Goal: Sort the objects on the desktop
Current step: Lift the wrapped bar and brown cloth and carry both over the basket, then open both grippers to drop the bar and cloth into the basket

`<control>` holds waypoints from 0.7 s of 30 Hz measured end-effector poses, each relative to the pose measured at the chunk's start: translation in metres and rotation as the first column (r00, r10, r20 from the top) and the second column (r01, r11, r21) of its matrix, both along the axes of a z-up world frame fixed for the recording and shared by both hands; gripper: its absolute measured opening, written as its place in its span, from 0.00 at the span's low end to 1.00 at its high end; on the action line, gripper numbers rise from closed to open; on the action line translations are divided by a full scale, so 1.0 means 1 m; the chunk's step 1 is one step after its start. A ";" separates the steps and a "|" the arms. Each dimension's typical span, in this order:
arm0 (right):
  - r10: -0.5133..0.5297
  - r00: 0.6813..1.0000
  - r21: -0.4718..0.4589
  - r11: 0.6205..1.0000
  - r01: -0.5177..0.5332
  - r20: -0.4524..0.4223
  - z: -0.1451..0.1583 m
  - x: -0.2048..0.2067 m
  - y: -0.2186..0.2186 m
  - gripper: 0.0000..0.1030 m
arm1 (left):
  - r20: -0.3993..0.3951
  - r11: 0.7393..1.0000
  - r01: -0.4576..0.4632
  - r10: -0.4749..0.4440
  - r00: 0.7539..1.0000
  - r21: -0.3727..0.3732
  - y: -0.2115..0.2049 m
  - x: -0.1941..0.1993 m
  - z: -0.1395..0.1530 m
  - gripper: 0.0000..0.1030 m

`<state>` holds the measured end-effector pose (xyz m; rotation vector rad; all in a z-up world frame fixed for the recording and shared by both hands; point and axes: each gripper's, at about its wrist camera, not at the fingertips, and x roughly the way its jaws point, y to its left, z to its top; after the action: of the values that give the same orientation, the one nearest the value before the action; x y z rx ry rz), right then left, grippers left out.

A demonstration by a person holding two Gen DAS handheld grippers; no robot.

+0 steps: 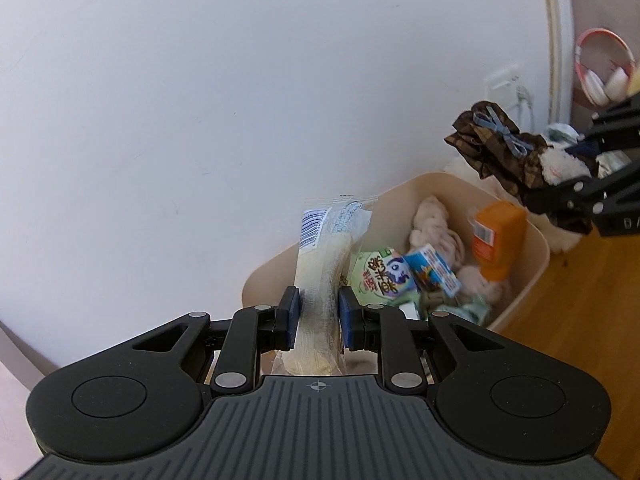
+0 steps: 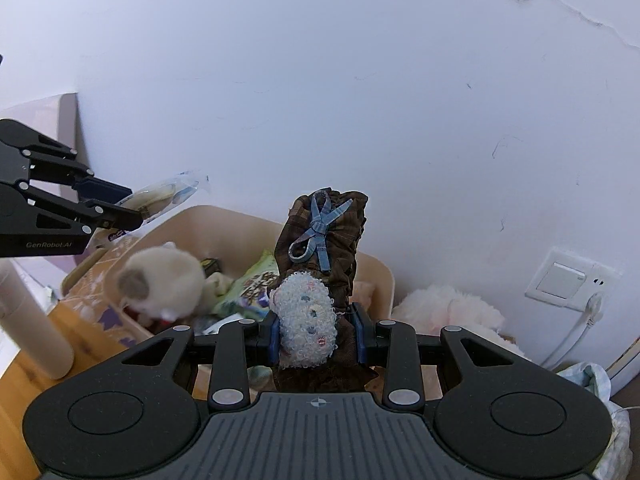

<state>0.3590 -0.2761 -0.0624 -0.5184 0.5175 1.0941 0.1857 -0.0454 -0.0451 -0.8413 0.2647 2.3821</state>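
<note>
Your left gripper point(image 1: 319, 316) has its blue pads pressed on a clear-wrapped snack packet point(image 1: 320, 272), held up above the near rim of the beige bin point(image 1: 532, 264); your right gripper point(image 2: 318, 332) is clamped on a brown plaid cloth toy point(image 2: 324, 256) with a blue bow, above the same bin; the bin holds snack packs, an orange bottle point(image 1: 496, 240) and plush pieces; a white wall point(image 1: 200, 100) stands behind.

left wrist: looks down, close | right wrist: same | shared: bin point(image 1: 536, 240)

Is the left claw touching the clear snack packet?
Touching. The left wrist view shows the left claw with both blue pads pressed against the snack packet.
</note>
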 end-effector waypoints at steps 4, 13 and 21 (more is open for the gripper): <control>-0.018 1.000 -0.031 0.999 0.019 0.002 -0.011 0.008 0.021 0.31 | 0.042 0.999 -0.042 0.042 0.998 -0.009 0.014 -0.013 -0.011 0.21; -0.016 1.000 -0.099 0.995 0.017 0.005 -0.036 0.014 0.058 0.31 | 0.101 0.995 -0.077 0.083 0.991 -0.068 0.035 -0.027 -0.040 0.21; -0.052 0.999 -0.131 0.990 0.050 -0.012 -0.052 0.016 0.066 0.52 | 0.076 0.997 -0.053 0.057 0.995 -0.052 0.045 -0.015 -0.039 0.59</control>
<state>0.3751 -0.2104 -0.1148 -0.6084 0.6158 1.0200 0.1711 -0.0005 -0.0843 -0.9741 0.2744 2.3956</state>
